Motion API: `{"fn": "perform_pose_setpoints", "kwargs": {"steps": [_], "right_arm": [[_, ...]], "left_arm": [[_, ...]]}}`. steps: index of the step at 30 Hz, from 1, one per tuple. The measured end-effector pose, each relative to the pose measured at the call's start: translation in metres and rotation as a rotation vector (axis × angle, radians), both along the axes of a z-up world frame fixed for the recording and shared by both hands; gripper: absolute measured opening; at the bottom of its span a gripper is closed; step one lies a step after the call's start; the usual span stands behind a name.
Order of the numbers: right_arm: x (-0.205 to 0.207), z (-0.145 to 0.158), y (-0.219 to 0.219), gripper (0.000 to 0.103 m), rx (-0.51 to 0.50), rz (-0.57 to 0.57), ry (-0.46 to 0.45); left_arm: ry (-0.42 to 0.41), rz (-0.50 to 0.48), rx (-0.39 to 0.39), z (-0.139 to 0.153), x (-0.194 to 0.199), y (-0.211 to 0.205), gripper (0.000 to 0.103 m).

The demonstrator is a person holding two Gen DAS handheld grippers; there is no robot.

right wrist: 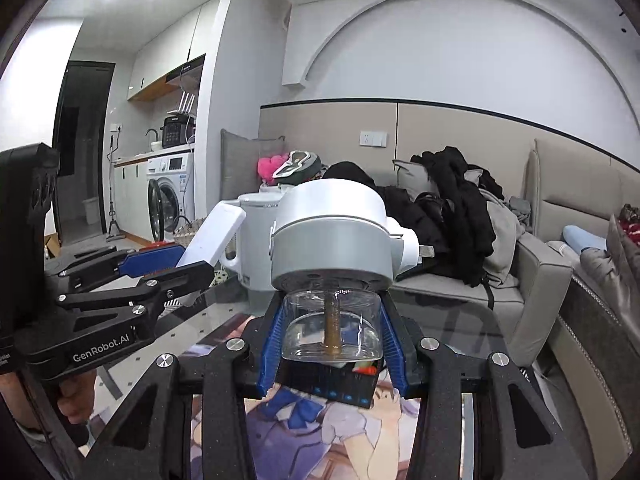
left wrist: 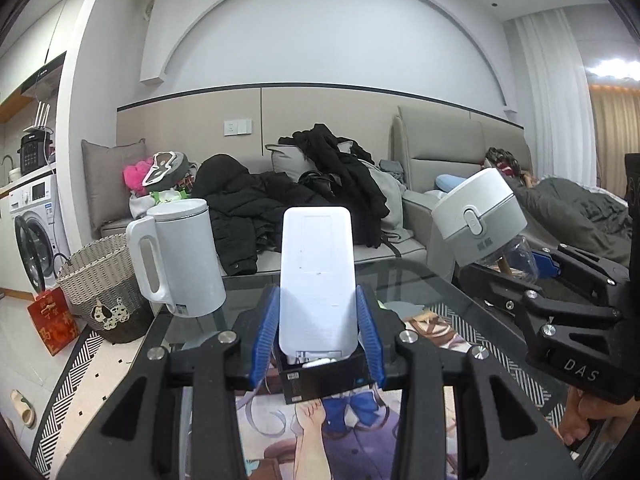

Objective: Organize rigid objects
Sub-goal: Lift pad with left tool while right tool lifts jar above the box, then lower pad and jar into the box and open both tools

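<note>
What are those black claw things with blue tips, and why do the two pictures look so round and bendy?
They are grabbing tools, one in each of a person's hands. A small wide-eyed camera sits on each tool, which bends the picture.

One picture looks along the left gripper. Its blue pads squeeze a flat white plastic remote-shaped device.

The other looks along the right gripper, which squeezes the clear glass bowl of a small chopper with a silver-grey motor top.

Both things are held above a dark glass table. On it stand a white plastic kettle with a handle and a small black box.
</note>
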State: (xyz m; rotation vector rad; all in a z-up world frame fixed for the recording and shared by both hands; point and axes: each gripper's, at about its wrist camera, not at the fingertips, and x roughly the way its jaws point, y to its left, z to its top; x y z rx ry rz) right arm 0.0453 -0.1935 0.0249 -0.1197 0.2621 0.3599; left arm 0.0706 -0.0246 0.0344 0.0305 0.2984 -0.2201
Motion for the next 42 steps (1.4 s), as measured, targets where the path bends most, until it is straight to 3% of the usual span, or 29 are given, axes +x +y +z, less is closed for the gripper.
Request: {"fn": "perform_pose_setpoints", "kwargs": {"steps": [17, 35, 42], "right_arm": [[0.081, 0.006, 0.016, 0.044, -0.006, -0.037, -0.01], [0.18, -0.029, 0.019, 0.044, 0.054, -0.051, 0.206], [0.199, -0.047, 0.027, 0.044, 0.044, -0.047, 0.271]], "left_arm": [[0.013, 0.036, -0.048, -0.007, 0.062, 0.0, 0.038], [0.129, 0.106, -0.058, -0.043, 0.131, 0.001, 0.038], [0.258, 0.079, -0.06, -0.065, 0.154, -0.004, 0.038]]}}
